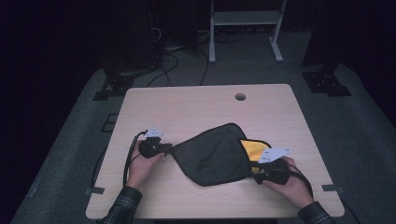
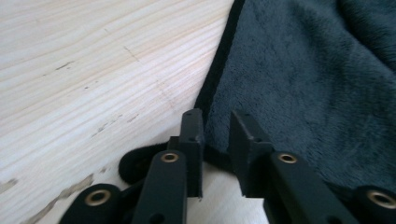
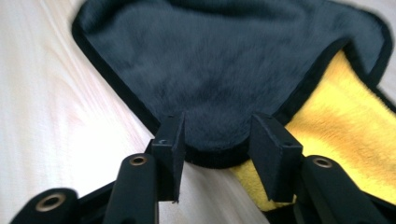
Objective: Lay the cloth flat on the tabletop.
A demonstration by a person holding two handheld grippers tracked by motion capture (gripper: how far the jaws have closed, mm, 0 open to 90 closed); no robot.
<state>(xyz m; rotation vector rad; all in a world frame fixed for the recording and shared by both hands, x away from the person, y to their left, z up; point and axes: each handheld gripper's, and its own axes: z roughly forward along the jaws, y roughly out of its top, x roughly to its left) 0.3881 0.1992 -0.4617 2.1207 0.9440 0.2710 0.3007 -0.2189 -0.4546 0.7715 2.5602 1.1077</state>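
A dark grey fleece cloth (image 1: 215,156) lies folded on the wooden table (image 1: 187,105), covering most of a yellow cloth (image 1: 258,150) that sticks out at its right side. My left gripper (image 1: 169,149) is at the grey cloth's left corner. In the left gripper view the jaws (image 2: 217,135) stand slightly apart, with the cloth's (image 2: 303,70) black hem running between them and no pad pressing on it. My right gripper (image 1: 255,176) is at the near right corner. Its jaws (image 3: 217,140) are open around the rounded grey corner (image 3: 224,60), beside the yellow cloth (image 3: 345,121).
A round cable hole (image 1: 240,96) sits near the table's far edge. Beyond the table are a white frame's legs (image 1: 245,28), dark stands and floor cables. Tape marks (image 1: 95,190) lie at the table's near corners. Bare wood surrounds the cloths.
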